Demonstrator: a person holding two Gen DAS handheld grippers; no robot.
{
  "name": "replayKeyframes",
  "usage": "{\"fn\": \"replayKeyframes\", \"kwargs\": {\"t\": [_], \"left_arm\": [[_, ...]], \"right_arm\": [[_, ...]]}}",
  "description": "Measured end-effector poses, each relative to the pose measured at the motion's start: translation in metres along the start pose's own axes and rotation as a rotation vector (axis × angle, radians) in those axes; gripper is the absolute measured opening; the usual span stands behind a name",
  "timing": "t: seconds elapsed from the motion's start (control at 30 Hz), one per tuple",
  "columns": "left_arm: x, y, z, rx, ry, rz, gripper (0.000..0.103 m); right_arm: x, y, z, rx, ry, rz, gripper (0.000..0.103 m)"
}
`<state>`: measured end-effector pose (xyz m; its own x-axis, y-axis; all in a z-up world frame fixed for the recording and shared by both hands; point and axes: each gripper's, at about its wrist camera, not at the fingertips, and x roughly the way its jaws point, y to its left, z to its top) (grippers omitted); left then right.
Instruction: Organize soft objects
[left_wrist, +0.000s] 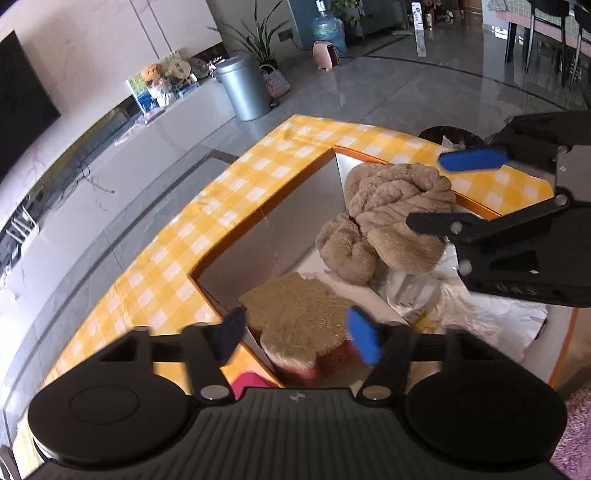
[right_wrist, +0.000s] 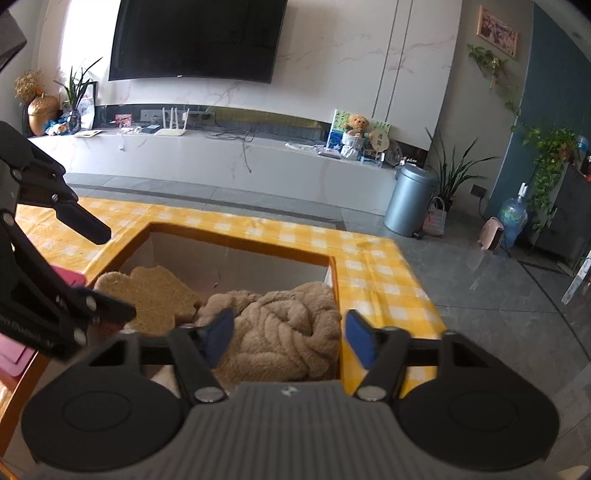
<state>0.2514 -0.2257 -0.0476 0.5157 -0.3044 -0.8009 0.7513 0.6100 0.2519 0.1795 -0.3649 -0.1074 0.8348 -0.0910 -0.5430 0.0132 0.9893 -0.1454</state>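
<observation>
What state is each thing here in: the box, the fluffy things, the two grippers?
Box: open, no lid in view.
Beige plush bundle: crumpled inside the box.
Coarse fibre mat: inside the box.
Left gripper: open, over the mat.
Right gripper: open, over the bundle.

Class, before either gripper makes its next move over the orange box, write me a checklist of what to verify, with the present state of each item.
1. Left gripper open: ok.
2. Right gripper open: ok.
3. Knotted beige plush cushion inside orange-rimmed box: ok.
4. Flat tan fibre cushion inside box: ok.
5. Both grippers free of any load: ok.
6. Pink item at box edge, what it is: cannot tell.
</observation>
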Motion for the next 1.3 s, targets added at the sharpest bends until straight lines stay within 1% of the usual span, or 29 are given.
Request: {"fn": "replayKeyframes", "kwargs": {"t": [0.03,0.07,0.1,0.13,0.17,0.27,0.47,0.6,0.7,0.87,0.9,1.0,1.1,1.17,1.23,1.27,1.3], "left_arm": [[0.003,-0.001,-0.001,0.0,0.024,-0.006,0.049],[0.006,-0.002,-0.002,0.006,0.045,-0.008,0.042],[0.009,-0.003,-0.003,0.009,0.058,-0.003,0.037],[0.013,-0.004,-0.004,0.009,0.065,0.002,0.035],[0.017,-0.004,-0.005,0.003,0.072,0.003,0.033],[0.026,-0.003,-0.007,-0.024,0.083,-0.021,0.032],[0.033,-0.003,-0.008,-0.05,0.077,-0.022,0.031],[0.024,-0.002,-0.01,-0.068,0.051,-0.017,0.031],[0.005,-0.003,-0.012,-0.082,0.008,-0.012,0.032],[-0.035,-0.004,-0.016,-0.093,-0.054,0.003,0.032],[-0.044,-0.004,-0.017,-0.096,-0.07,0.008,0.032],[-0.077,-0.006,-0.022,-0.103,-0.124,0.023,0.032],[-0.112,-0.009,-0.032,-0.11,-0.176,0.042,0.032],[-0.135,-0.012,-0.041,-0.121,-0.212,0.055,0.033],[-0.156,-0.016,-0.054,-0.136,-0.249,0.069,0.035],[-0.166,-0.017,-0.061,-0.142,-0.264,0.077,0.035],[-0.176,-0.019,-0.069,-0.152,-0.279,0.086,0.035]], "right_arm": [[0.002,0.001,0.0,-0.006,0.01,0.003,0.045],[0.006,0.002,-0.001,-0.01,0.023,0.006,0.042],[0.011,0.001,-0.001,-0.01,0.034,0.007,0.037],[0.016,0.001,0.0,-0.003,0.045,0.016,0.027],[0.021,0.0,0.0,0.012,0.062,0.034,0.021],[0.038,0.0,0.003,0.043,0.107,0.042,0.021],[0.068,0.009,0.005,0.011,0.192,0.012,0.021],[0.076,0.013,0.006,-0.025,0.202,-0.015,0.022],[0.063,0.016,0.01,-0.047,0.174,-0.039,0.022],[0.021,0.023,0.022,-0.058,0.119,-0.021,0.022],[0.012,0.024,0.025,-0.058,0.111,-0.02,0.023],[-0.019,0.025,0.031,-0.036,0.079,-0.016,0.033],[-0.053,0.027,0.036,-0.016,0.047,-0.006,0.036],[-0.076,0.031,0.038,-0.001,0.025,0.01,0.04],[-0.101,0.036,0.037,0.017,0.0,0.029,0.051],[-0.114,0.039,0.036,0.025,-0.013,0.039,0.054],[-0.126,0.043,0.035,0.031,-0.026,0.048,0.061]]}}
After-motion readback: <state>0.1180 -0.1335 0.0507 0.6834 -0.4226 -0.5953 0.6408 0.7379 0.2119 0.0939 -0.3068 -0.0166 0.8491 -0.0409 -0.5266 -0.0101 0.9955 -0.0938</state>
